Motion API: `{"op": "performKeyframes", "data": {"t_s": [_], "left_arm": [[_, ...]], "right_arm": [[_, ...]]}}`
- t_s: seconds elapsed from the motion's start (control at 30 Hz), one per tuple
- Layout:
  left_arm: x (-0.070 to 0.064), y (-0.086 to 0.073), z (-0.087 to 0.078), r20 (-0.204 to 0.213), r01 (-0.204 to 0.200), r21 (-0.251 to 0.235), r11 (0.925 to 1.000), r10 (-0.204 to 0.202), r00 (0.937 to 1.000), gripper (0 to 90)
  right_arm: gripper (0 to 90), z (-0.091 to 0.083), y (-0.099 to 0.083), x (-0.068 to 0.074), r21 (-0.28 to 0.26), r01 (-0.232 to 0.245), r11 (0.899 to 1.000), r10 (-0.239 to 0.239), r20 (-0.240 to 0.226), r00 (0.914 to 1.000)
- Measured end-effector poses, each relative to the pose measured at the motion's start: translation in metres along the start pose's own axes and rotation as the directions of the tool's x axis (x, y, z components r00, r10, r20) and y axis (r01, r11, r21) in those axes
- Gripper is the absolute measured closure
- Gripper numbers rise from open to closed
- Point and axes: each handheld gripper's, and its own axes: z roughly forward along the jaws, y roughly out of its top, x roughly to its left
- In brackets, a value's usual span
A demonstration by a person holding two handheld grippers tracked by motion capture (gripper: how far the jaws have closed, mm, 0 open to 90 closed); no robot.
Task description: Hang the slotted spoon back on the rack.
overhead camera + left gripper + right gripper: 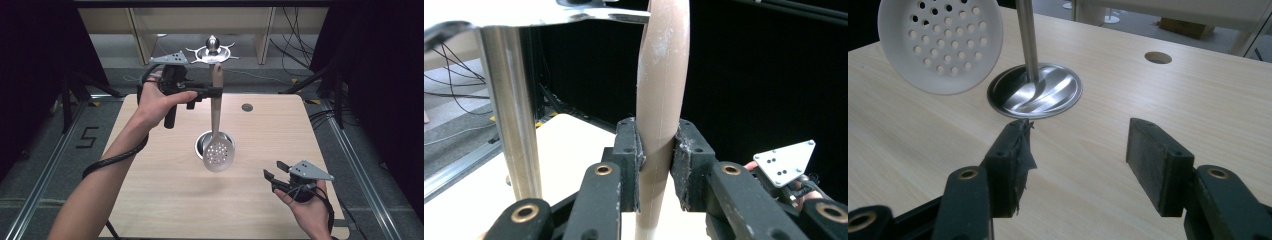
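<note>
A slotted spoon hangs upright with its beige handle (216,102) clamped in my left gripper (216,91), which is shut on it high over the table. Its white perforated head (218,154) dangles just in front of the metal stand's round base (202,141). In the left gripper view the handle (661,100) sits squeezed between both pads, with the stand's pole (514,115) off to the left. My right gripper (274,172) rests low at the table's front right, open and holding nothing. In the right gripper view the spoon head (940,42) and the base (1035,90) lie beyond the open right gripper (1075,155).
The stand's star-shaped hook rack (212,50) tops the pole (1027,35) above the table's far edge. A small round hole (247,107) sits in the wooden tabletop (165,190) at the back right. Black curtains and cables surround the table.
</note>
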Motion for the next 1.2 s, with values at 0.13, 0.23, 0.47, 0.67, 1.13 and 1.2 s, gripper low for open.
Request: {"op": "performKeyframes", "data": {"t_s": [0.13, 0.23, 0.47, 0.67, 1.13, 1.2], "left_arm": [[0.004, -0.001, 0.000, 0.005, 0.020, -0.011, 0.9997, -0.020, 0.9998, 73.6], [0.005, -0.001, 0.000, -0.002, 0.026, -0.014, 0.9996, -0.026, 0.9997, 73.5], [0.007, -0.001, 0.001, -0.023, 0.018, -0.015, 0.9997, -0.019, 0.9995, 73.1], [0.008, -0.003, 0.001, -0.052, 0.006, -0.020, 0.9998, -0.007, 0.9986, 72.1], [0.002, -0.014, -0.008, -0.186, -0.071, -0.018, 0.9973, 0.066, 0.9803, 58.7], [0.001, -0.017, -0.012, -0.204, -0.084, -0.018, 0.9963, 0.079, 0.9758, 53.2]], "right_arm": [[43.7, 0.000, 0.000, 0.000, 0.001, -0.010, 1.000, 0.010, -0.011, 0.9999], [43.7, -0.001, 0.000, -0.001, 0.006, 0.004, 1.000, -0.004, 0.009, 1.0000], [43.7, -0.002, -0.001, 0.001, 0.014, -0.019, 1.000, 0.019, 0.009, 0.9998], [43.7, -0.002, -0.001, 0.001, 0.018, -0.019, 1.000, 0.019, 0.009, 0.9998], [43.7, -0.002, -0.001, 0.001, 0.021, -0.016, 1.000, 0.015, 0.009, 0.9998], [43.6, -0.001, -0.001, -0.001, 0.011, 0.007, 1.000, -0.007, 0.012, 0.9999]]}}
